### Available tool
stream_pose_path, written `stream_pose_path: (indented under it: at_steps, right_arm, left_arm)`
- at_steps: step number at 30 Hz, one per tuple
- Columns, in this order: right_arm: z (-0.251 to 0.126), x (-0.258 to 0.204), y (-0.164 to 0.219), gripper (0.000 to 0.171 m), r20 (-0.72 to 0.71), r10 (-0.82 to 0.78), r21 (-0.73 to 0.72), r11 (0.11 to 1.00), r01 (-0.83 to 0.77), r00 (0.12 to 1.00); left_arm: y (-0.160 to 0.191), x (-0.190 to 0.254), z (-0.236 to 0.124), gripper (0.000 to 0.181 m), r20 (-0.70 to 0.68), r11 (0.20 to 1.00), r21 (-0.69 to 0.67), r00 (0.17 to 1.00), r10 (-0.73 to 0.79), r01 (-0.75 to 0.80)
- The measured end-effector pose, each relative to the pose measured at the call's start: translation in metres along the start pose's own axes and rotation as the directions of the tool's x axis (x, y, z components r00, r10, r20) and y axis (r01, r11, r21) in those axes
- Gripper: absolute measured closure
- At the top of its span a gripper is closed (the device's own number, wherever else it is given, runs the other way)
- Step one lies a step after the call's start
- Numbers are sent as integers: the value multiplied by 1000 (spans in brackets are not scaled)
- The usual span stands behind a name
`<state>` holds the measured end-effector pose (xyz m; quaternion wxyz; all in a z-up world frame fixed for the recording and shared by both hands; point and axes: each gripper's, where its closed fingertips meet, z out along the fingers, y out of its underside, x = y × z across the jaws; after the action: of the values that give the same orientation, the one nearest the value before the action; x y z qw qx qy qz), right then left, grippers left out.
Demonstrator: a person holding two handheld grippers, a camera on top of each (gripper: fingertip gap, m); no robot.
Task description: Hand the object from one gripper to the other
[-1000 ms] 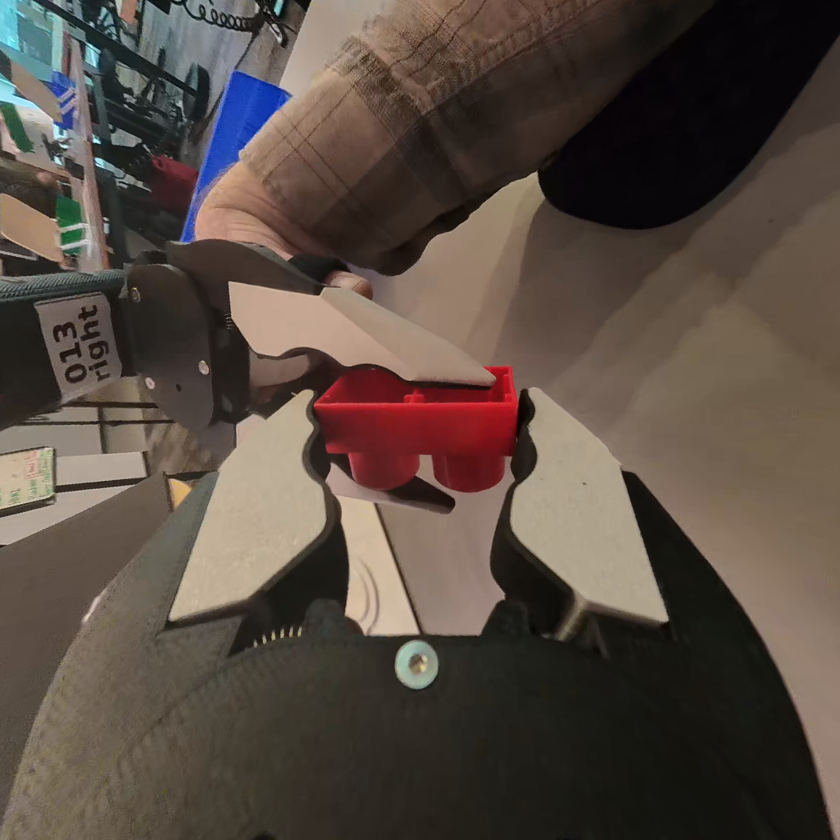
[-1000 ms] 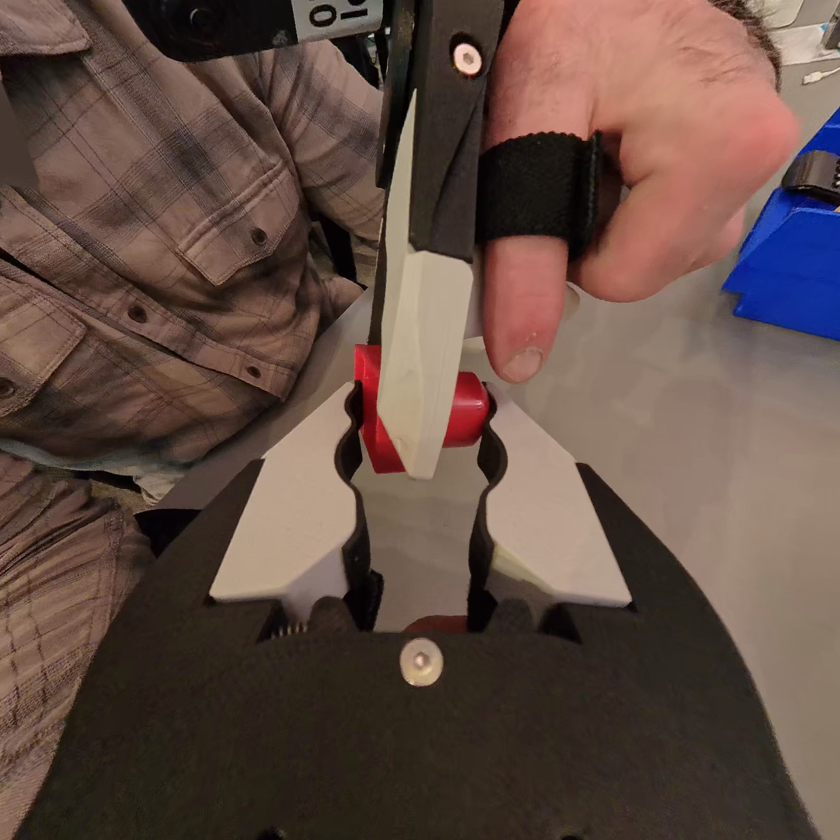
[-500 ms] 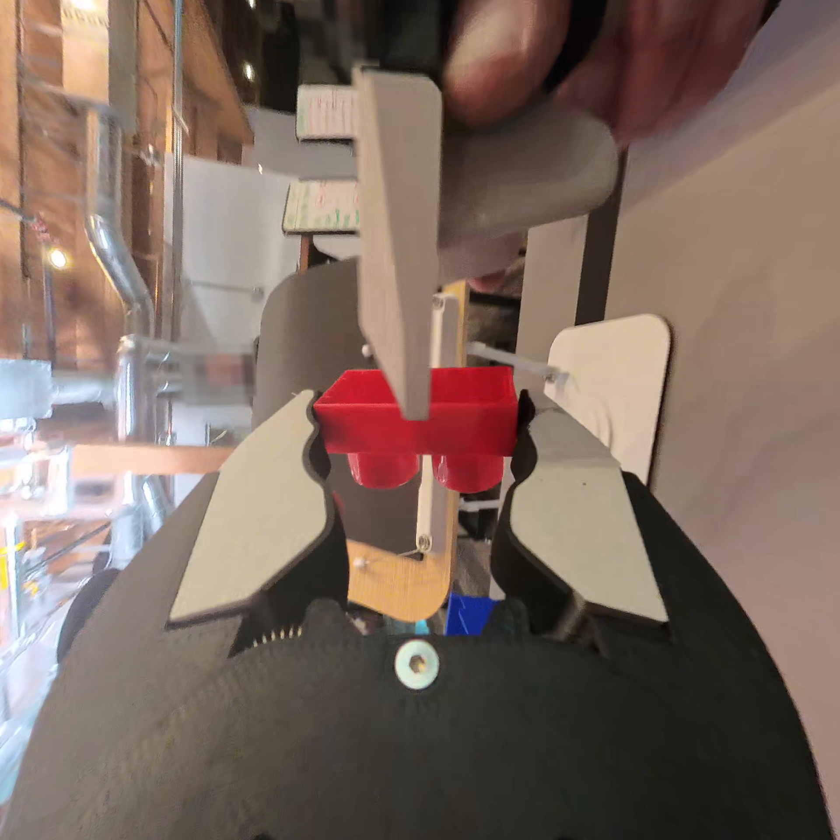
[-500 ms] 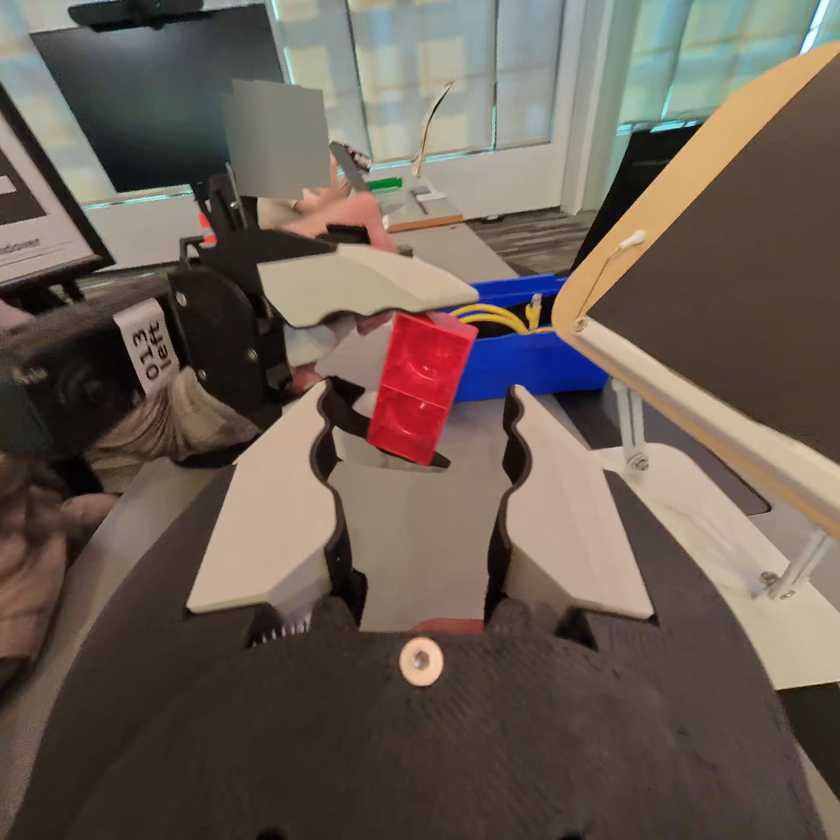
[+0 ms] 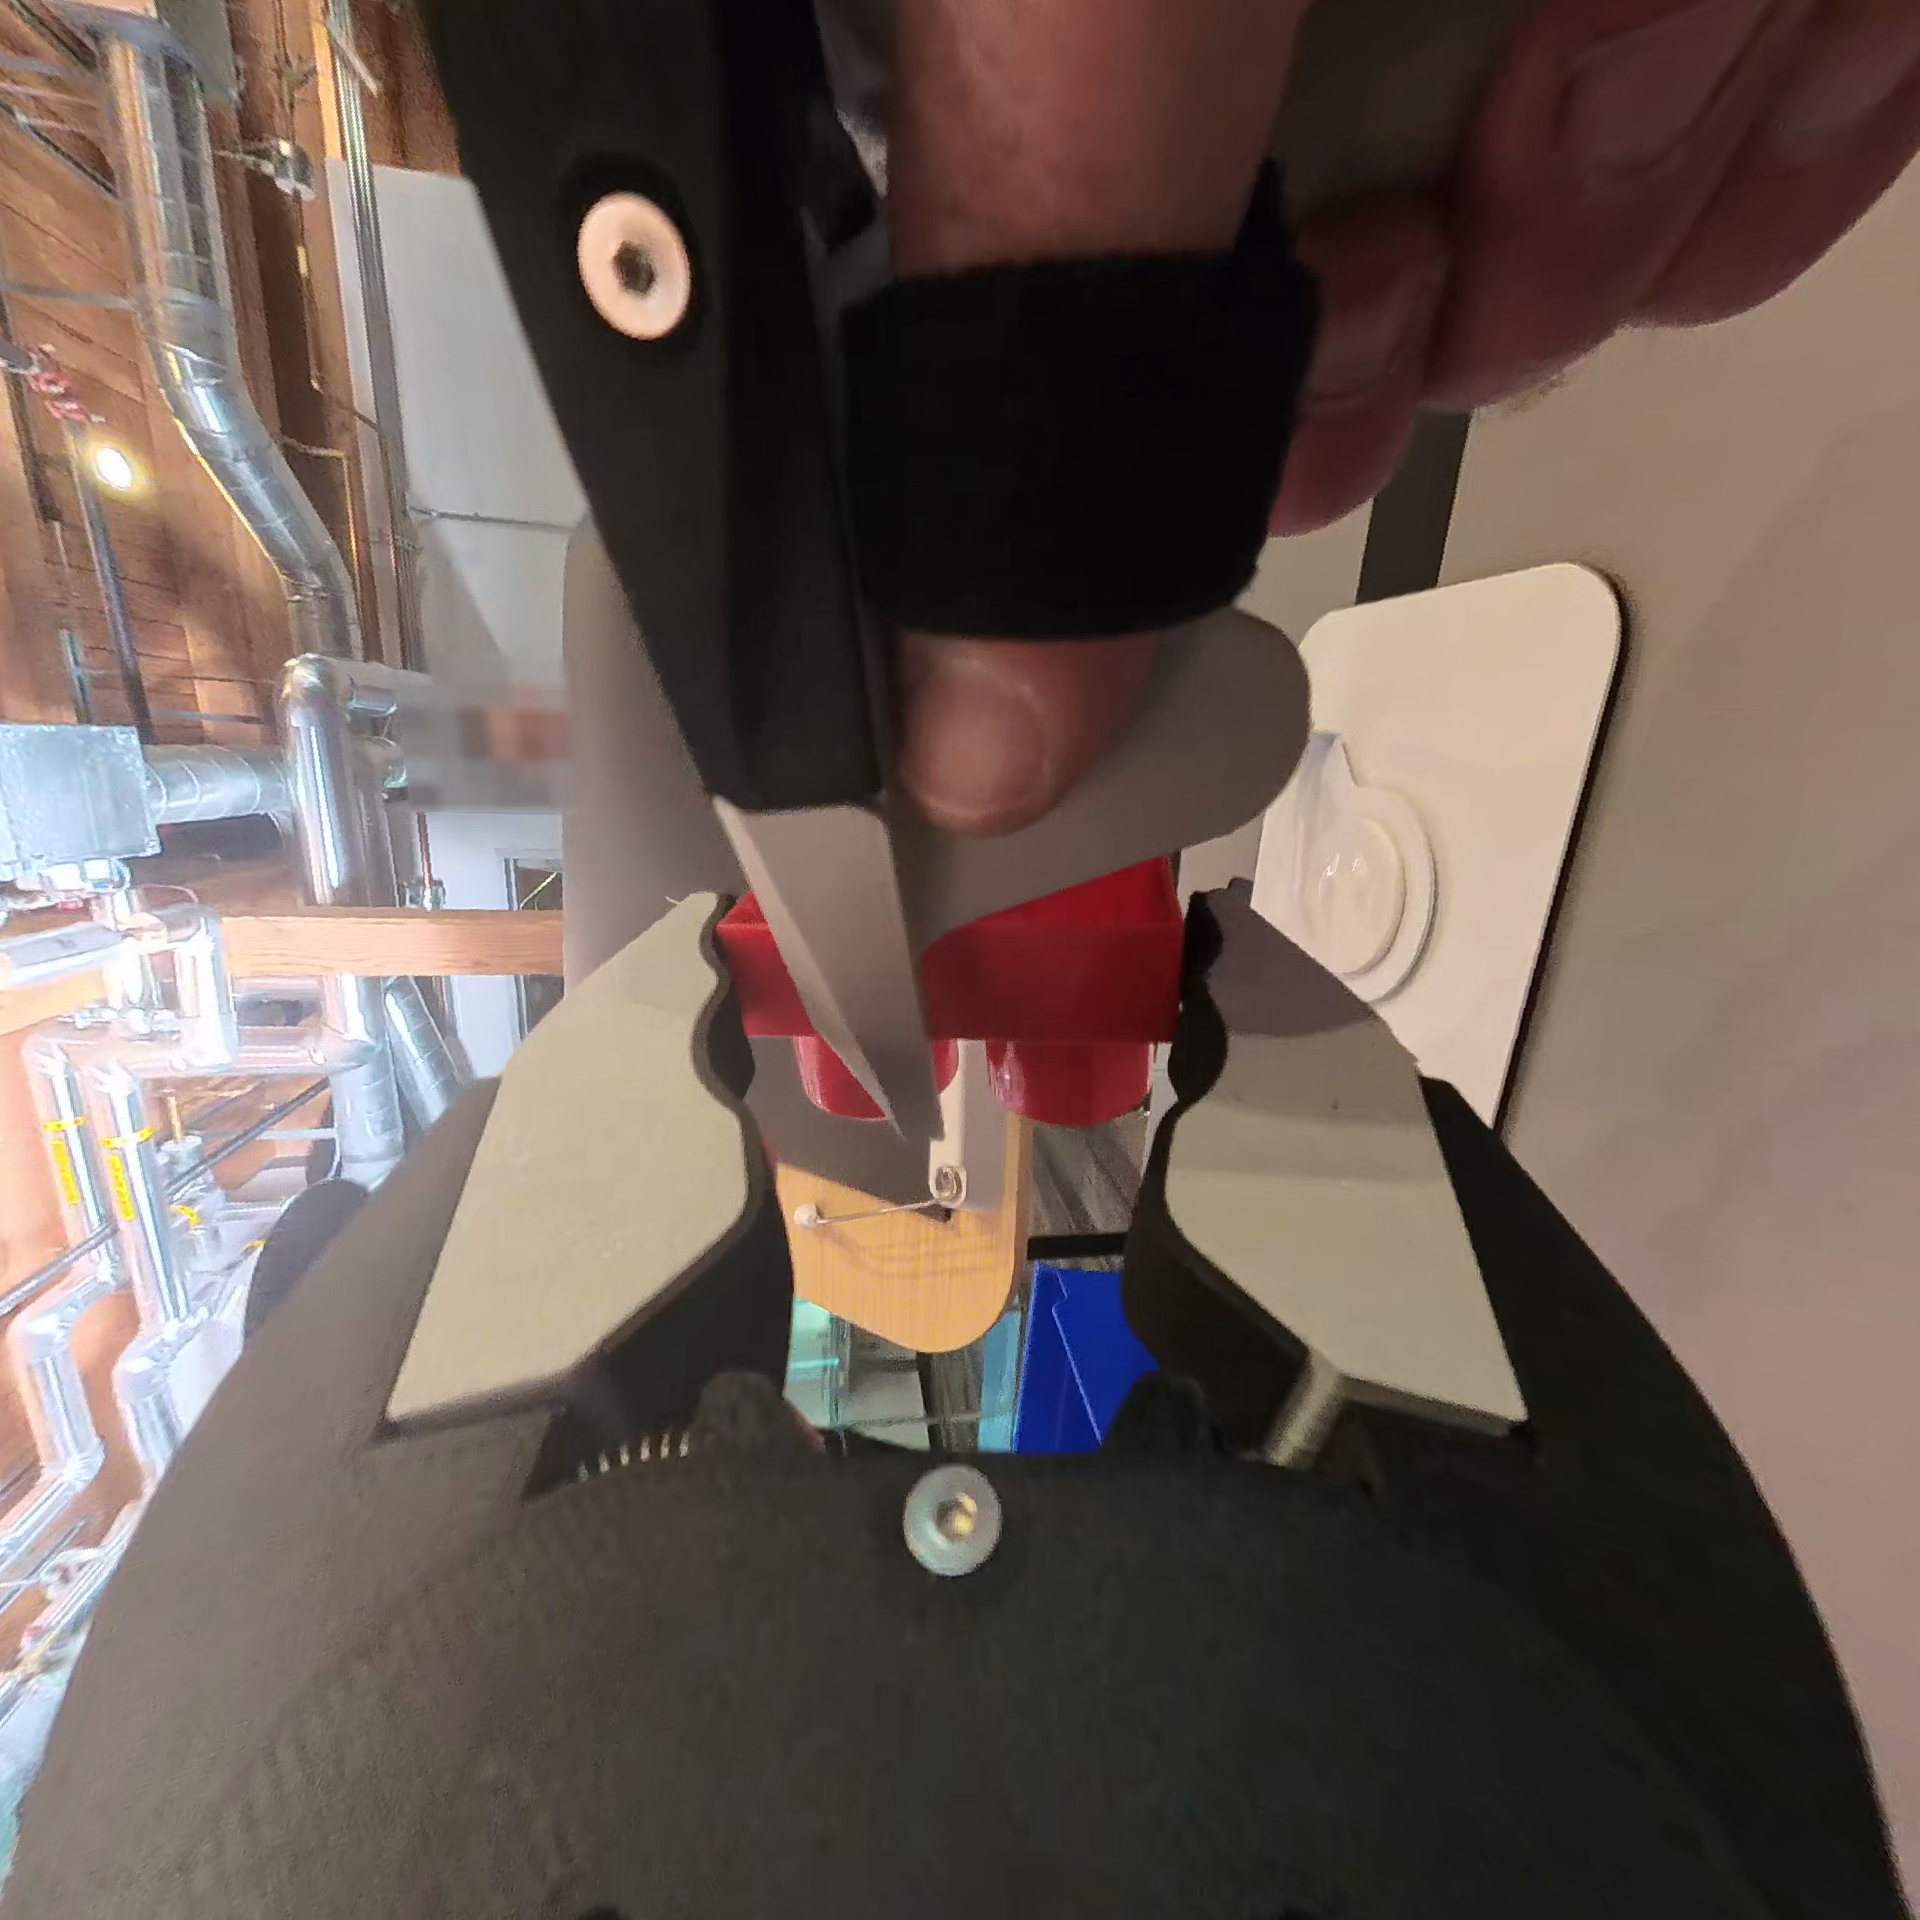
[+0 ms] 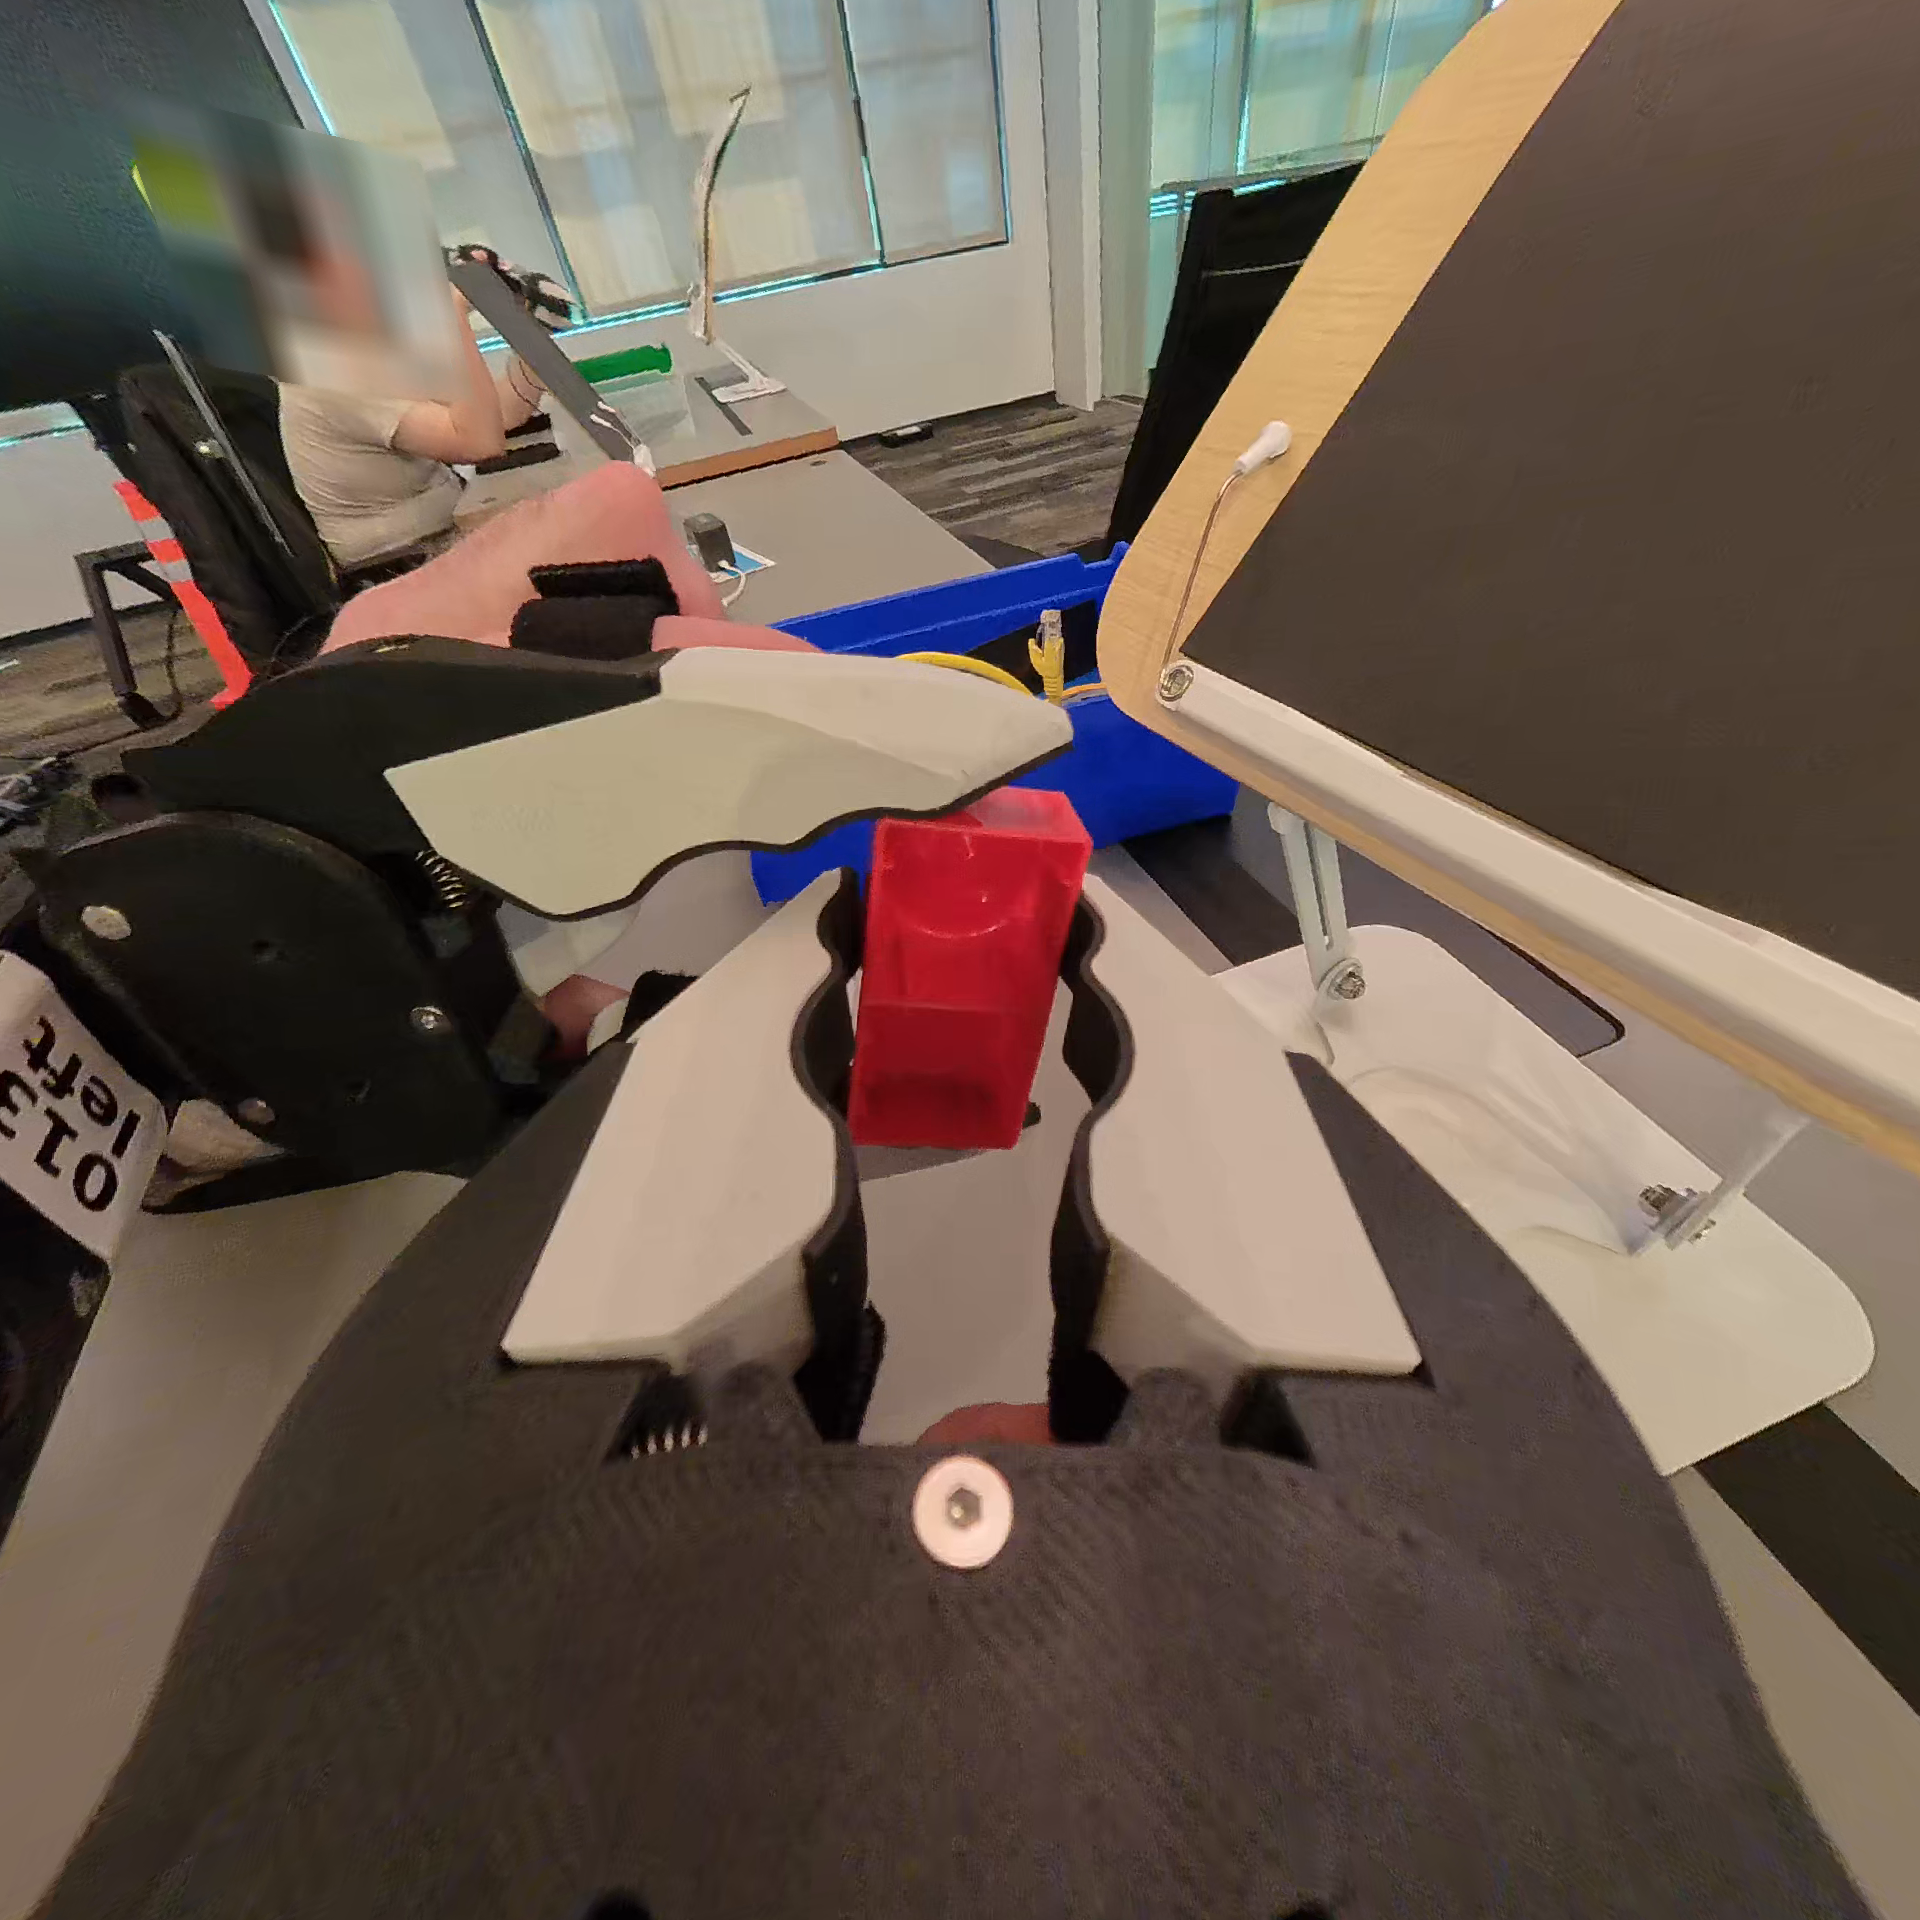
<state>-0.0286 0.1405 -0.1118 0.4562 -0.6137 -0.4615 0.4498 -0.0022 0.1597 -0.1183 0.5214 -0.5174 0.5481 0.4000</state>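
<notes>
A red two-stud brick (image 5: 1049, 977) sits between the jaws of my left gripper (image 5: 956, 914), which is shut on its two ends. In the right wrist view the brick (image 6: 956, 997) stands upright between the jaws of my right gripper (image 6: 961, 899), which press on its two sides. The left gripper's upper finger (image 6: 727, 758) lies on top of the brick; its lower finger is hidden. In the left wrist view one of the right gripper's fingers (image 5: 842, 935) crosses the front of the brick, with a strapped hand (image 5: 1039, 468) above it. The brick is held in the air above the grey table (image 6: 156, 1351).
A blue bin (image 6: 1039, 644) with yellow cables stands just behind the brick. A tilted wood-edged dark board (image 6: 1558, 468) on a white stand base (image 6: 1558, 1195) is close on the right. A person (image 6: 364, 457) sits at a far table. Left and right tips are no more than a few centimetres apart.
Both grippers swung with the brick from facing the plaid shirt to facing the room. Since half a second ago, my right gripper has moved in and closed its fingers on the brick.
</notes>
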Motion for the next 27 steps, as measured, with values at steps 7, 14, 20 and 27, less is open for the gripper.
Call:
stream_pose_path:
  at_steps: [7, 14, 20, 27]
  right_arm:
    - [-18, -7, -2, 136, 68, -131, 27, 991, 129, 989]
    - [-35, -32, 19, 136, 137, -475, -93, 867, 489, 869]
    - [-29, -29, 11, 136, 11, -747, -212, 648, 732, 665]
    - [-21, -8, -10, 136, -151, -936, -399, 353, 847, 319]
  left_arm:
    - [-19, -8, -32, 100, -291, 916, 209, 916, -275, 342]
    - [-24, -25, -65, 126, -545, 724, 306, 737, -400, 618]
    - [-26, -32, -71, 123, -728, 509, 179, 461, -507, 842]
    - [-17, -37, -54, 104, -828, 173, -74, 36, -559, 982]
